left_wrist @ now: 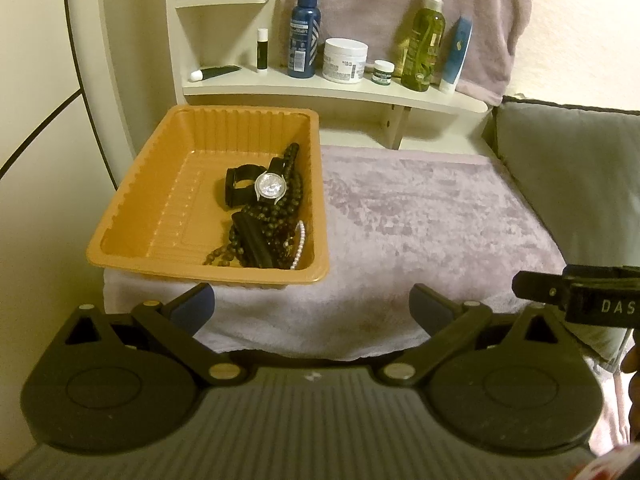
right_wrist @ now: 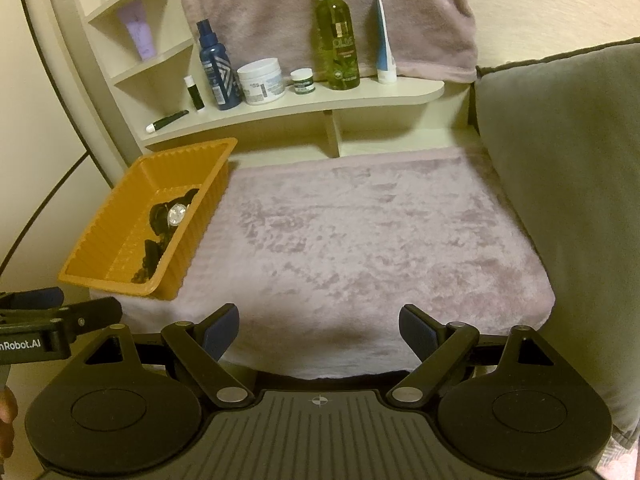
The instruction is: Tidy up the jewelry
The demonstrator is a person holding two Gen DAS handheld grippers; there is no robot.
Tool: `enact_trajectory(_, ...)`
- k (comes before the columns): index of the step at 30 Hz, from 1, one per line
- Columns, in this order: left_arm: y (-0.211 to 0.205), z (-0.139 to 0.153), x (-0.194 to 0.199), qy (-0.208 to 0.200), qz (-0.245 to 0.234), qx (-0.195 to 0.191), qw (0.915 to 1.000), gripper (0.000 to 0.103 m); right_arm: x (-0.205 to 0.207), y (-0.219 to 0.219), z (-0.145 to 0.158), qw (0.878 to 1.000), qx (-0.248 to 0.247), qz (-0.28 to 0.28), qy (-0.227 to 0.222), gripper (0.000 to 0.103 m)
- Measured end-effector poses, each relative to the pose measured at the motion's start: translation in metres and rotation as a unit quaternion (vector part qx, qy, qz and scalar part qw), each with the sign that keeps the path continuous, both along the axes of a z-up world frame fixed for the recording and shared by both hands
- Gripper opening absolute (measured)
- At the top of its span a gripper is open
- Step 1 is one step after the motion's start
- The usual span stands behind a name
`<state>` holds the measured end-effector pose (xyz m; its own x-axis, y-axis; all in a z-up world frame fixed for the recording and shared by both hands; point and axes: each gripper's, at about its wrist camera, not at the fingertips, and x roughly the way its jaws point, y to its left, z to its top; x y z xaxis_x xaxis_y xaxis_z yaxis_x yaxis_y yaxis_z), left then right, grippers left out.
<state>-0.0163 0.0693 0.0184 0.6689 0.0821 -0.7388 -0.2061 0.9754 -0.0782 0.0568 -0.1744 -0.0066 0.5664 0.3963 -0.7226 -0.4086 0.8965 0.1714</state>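
Several pieces of jewelry lie tangled against the right wall of a ribbed orange plastic tray (left_wrist: 160,200) on a plush lilac towel (left_wrist: 420,220): a wristwatch (left_wrist: 271,187) with a shiny round face, a dark beaded necklace (left_wrist: 280,216) and a strand of small white pearls (left_wrist: 300,244). Both the left gripper (left_wrist: 312,306) and the right gripper (right_wrist: 319,326) hover wide apart and empty over the towel's near edge. Light, limp and snag-prone, the strands would likely drag one another; the watch's stiffer strap looks the surest hold.
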Motion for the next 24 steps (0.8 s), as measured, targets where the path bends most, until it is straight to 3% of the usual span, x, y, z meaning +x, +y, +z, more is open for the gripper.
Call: enact_trajectory(24, -0.001, -0.0014, 0.0005, 0.0, -0.001, 0.001, 1.0, 0.103, -0.0004, 0.0006, 0.0006, 1.0, 0.0, 0.003, -0.003, 0.087)
